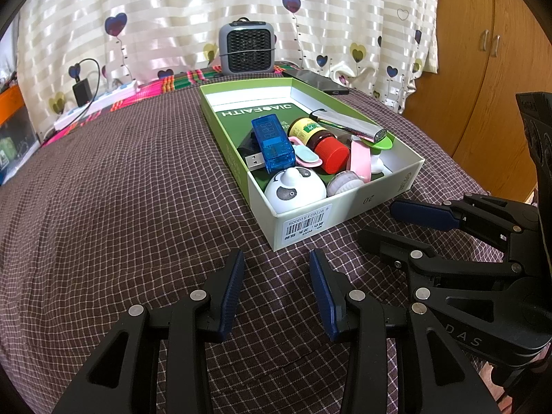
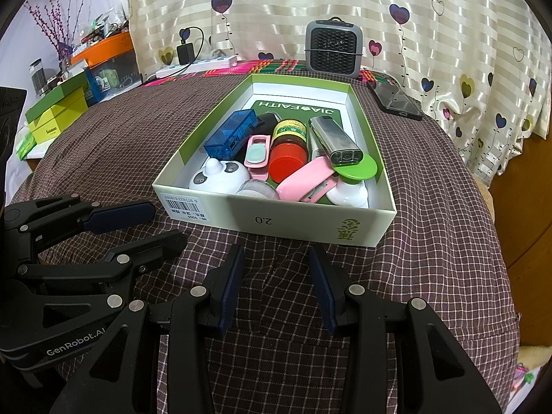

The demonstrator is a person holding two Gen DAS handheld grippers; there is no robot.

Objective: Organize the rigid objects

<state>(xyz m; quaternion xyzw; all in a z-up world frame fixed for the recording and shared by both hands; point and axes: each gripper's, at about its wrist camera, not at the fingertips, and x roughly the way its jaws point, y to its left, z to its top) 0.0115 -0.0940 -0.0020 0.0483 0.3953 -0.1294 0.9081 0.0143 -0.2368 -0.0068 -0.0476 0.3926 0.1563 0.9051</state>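
On checked cloth [image 2: 431, 207]: green box [image 2: 276, 222] holding blue tester [image 2: 229, 132], red-capped bottle [image 2: 288, 145], lighter [image 2: 336, 138]; left gripper [image 1: 277, 288] and right gripper [image 2: 276, 286] empty, fingers wide

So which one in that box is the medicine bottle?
Find the green box on the checked cloth. In the middle of its pile lies a small brown bottle on its side, beside the silver lighter. It alone has a yellow label and a ribbed red cap.
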